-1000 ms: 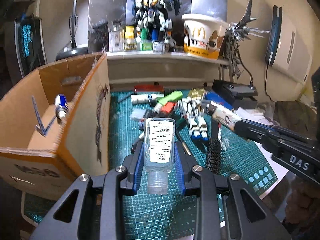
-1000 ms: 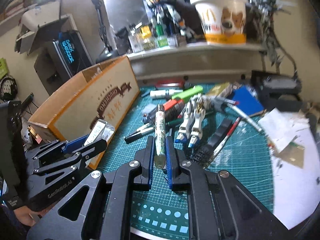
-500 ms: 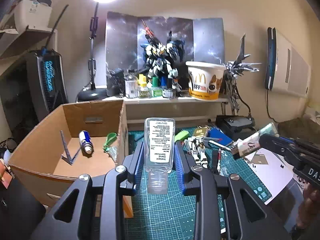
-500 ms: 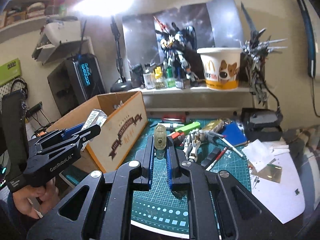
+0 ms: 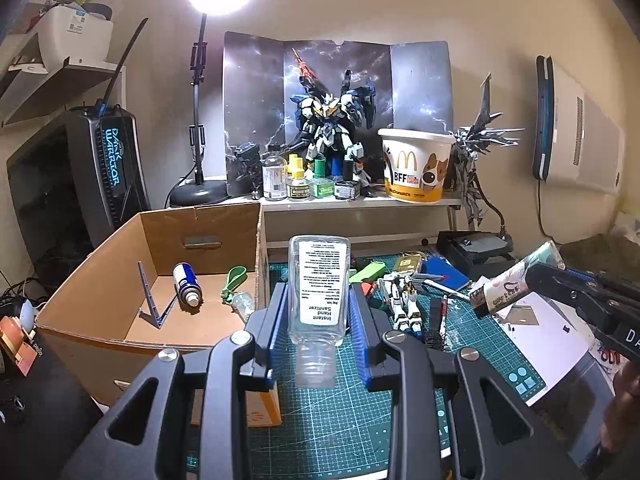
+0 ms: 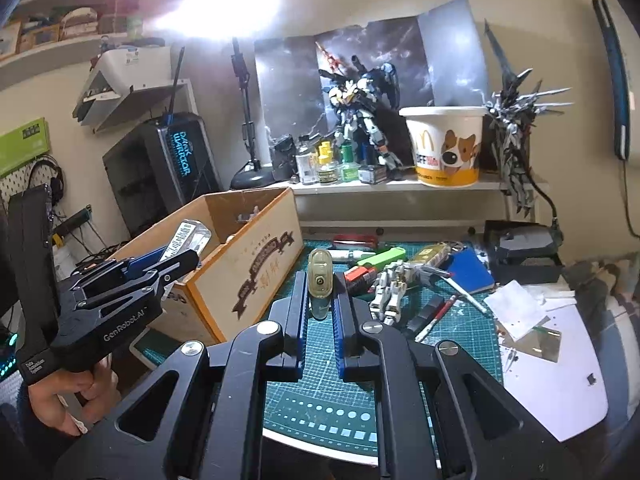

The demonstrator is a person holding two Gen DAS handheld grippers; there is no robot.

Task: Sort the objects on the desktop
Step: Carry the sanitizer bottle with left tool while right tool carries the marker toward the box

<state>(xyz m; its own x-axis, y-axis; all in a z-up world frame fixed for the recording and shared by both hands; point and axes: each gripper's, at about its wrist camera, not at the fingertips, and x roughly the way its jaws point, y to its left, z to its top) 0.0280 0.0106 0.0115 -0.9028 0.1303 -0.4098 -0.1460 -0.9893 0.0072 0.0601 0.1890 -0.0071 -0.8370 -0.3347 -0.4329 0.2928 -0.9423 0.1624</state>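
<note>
Left wrist view: the left tongs [image 5: 319, 312] pinch a clear hand sanitizer bottle [image 5: 319, 286], held above the green cutting mat [image 5: 340, 412] beside the open cardboard box [image 5: 100, 280].

Right wrist view: the right tongs [image 6: 320, 304] are pressed together on a slim marker [image 6: 320, 280], lifted over the counter's clutter.

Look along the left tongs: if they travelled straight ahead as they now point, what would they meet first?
Probably the green cutting mat near the red and green tools; the left tongs point slightly downward, right of the brown cardboard box. Depth is uncertain.
</note>
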